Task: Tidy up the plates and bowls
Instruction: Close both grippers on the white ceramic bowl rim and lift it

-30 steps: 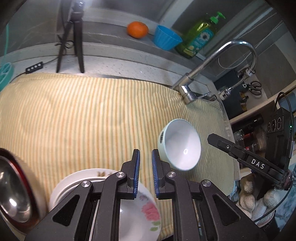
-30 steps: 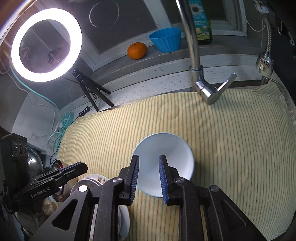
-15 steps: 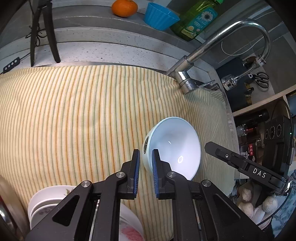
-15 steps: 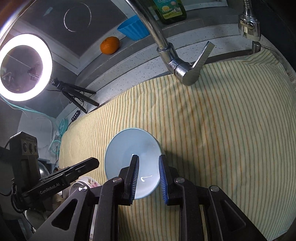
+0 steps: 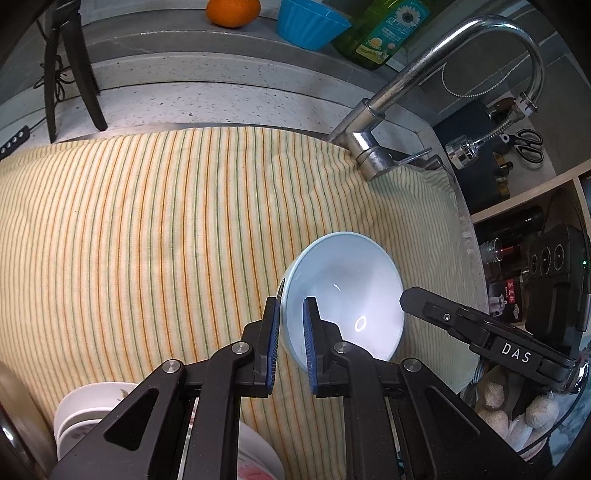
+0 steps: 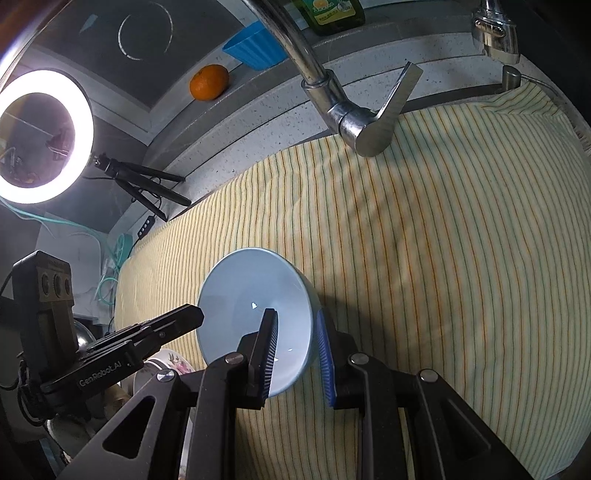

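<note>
A light blue bowl (image 5: 351, 288) (image 6: 243, 295) sits on the yellow striped cloth (image 5: 147, 240). My left gripper (image 5: 291, 306) straddles the bowl's left rim, one pad outside and one inside, jaws narrow and shut on it. My right gripper (image 6: 295, 317) is shut on the opposite rim, its left pad inside the bowl and its right pad against the outer wall. Each gripper shows in the other's view, the right gripper (image 5: 410, 301) and the left gripper (image 6: 195, 314). A stack of white floral plates (image 5: 92, 402) (image 6: 173, 363) lies near the cloth's front left corner.
A chrome faucet (image 5: 373, 155) (image 6: 354, 125) arches over the cloth's far edge. On the ledge behind are an orange (image 5: 232, 11), a blue cup (image 5: 310, 22) and a soap bottle (image 5: 376, 40). A ring light (image 6: 44, 136) on a tripod (image 6: 144, 184) stands far left.
My left gripper moved from above the plate stack rightwards to the bowl's left rim. My right gripper rolled and sank onto the bowl's right rim. Neither jaw width changed.
</note>
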`<state>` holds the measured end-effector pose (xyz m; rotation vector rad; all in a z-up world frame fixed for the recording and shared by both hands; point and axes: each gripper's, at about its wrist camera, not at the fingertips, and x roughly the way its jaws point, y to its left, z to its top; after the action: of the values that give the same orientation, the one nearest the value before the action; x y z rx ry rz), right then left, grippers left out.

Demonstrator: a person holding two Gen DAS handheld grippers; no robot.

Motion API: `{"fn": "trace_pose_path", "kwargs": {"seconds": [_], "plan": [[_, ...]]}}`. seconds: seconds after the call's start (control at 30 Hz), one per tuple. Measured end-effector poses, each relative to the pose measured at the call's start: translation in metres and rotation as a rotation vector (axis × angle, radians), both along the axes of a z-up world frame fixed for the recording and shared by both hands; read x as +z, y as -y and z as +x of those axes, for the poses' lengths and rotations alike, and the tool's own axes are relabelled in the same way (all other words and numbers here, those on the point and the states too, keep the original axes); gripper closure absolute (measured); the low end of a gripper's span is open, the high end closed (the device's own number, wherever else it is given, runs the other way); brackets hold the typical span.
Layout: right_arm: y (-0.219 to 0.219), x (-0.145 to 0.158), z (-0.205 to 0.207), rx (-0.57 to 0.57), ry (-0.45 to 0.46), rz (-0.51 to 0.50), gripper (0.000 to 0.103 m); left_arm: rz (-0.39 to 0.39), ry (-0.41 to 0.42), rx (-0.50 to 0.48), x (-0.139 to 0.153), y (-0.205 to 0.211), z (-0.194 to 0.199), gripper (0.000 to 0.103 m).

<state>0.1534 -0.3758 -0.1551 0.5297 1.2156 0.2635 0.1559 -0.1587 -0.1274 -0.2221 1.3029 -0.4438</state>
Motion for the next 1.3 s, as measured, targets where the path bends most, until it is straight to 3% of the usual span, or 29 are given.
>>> {"fn": "trace_pose_path", "kwargs": {"seconds": [0.27, 0.77, 1.3], "plan": [[-0.001, -0.003, 0.002, -0.001, -0.009, -0.008, 0.084, 0.021, 0.006, -0.001, -0.001, 0.003, 0.001, 0.092], [0.001, -0.008, 0.002, -0.012, -0.03, -0.006, 0.096, 0.034, 0.011, -0.007, -0.004, 0.005, 0.001, 0.096], [-0.016, 0.022, -0.002, 0.011, 0.027, -0.003, 0.096, 0.014, 0.063, 0.026, 0.022, -0.018, -0.011, 0.096]]}}
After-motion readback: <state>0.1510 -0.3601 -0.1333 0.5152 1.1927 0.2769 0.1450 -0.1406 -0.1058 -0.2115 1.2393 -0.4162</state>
